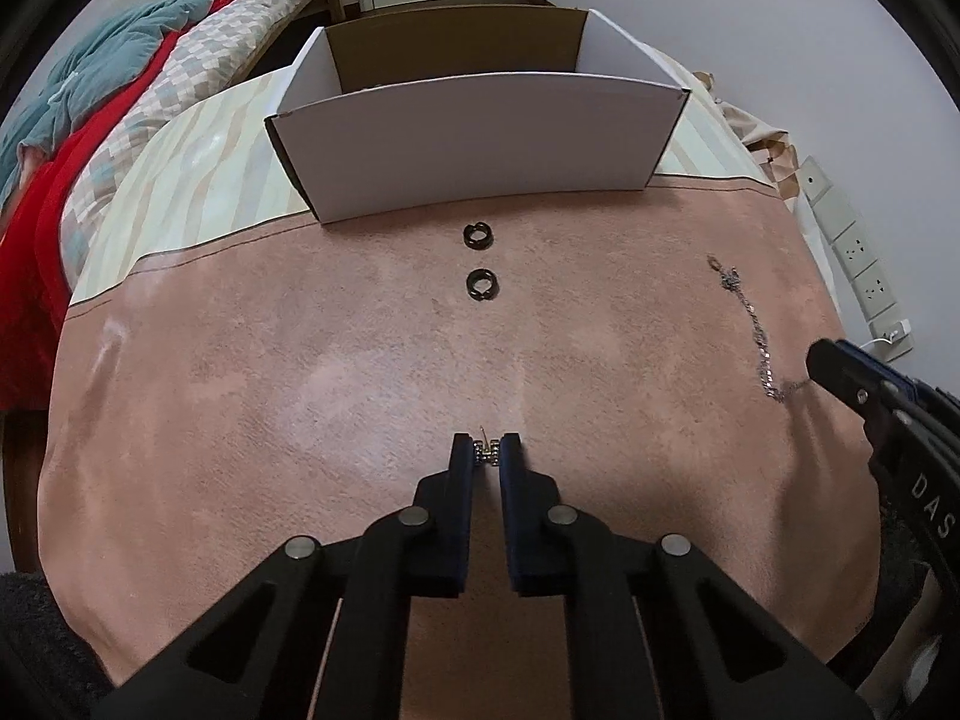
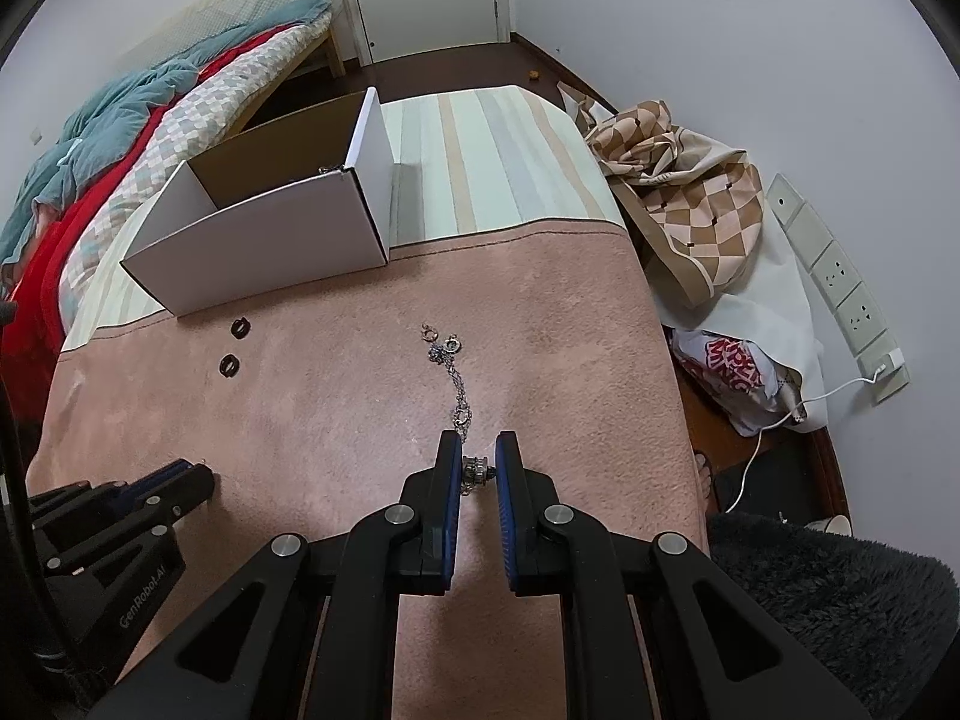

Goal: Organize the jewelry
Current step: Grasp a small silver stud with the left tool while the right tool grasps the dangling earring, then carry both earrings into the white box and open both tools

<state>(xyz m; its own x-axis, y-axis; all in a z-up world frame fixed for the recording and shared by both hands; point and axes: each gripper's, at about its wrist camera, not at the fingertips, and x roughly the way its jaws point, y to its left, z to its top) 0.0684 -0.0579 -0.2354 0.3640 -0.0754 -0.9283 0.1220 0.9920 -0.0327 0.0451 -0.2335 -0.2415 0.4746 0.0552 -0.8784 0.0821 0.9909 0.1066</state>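
My left gripper [image 1: 486,450] is shut on a small sparkly earring [image 1: 487,454], low over the pink cloth [image 1: 300,390]. Two black rings [image 1: 478,234] [image 1: 480,284] lie ahead of it, in front of the open white box [image 1: 480,138]. My right gripper [image 2: 479,462] is shut on the near end of a silver chain [image 2: 459,384] that trails away across the cloth toward its clasp rings [image 2: 441,339]. The chain [image 1: 753,324] and the right gripper [image 1: 840,372] also show in the left wrist view. The left gripper [image 2: 180,486] shows at the left of the right wrist view, with the rings [image 2: 239,328] [image 2: 228,365] and box [image 2: 270,240] beyond.
A striped cloth [image 2: 480,150] covers the table's far part. A bed with red and teal bedding [image 2: 120,138] is to the left. Patterned fabric and bags [image 2: 690,198] are piled at the table's right edge, below wall sockets [image 2: 840,288]. A dark fluffy seat [image 2: 840,600] is near right.
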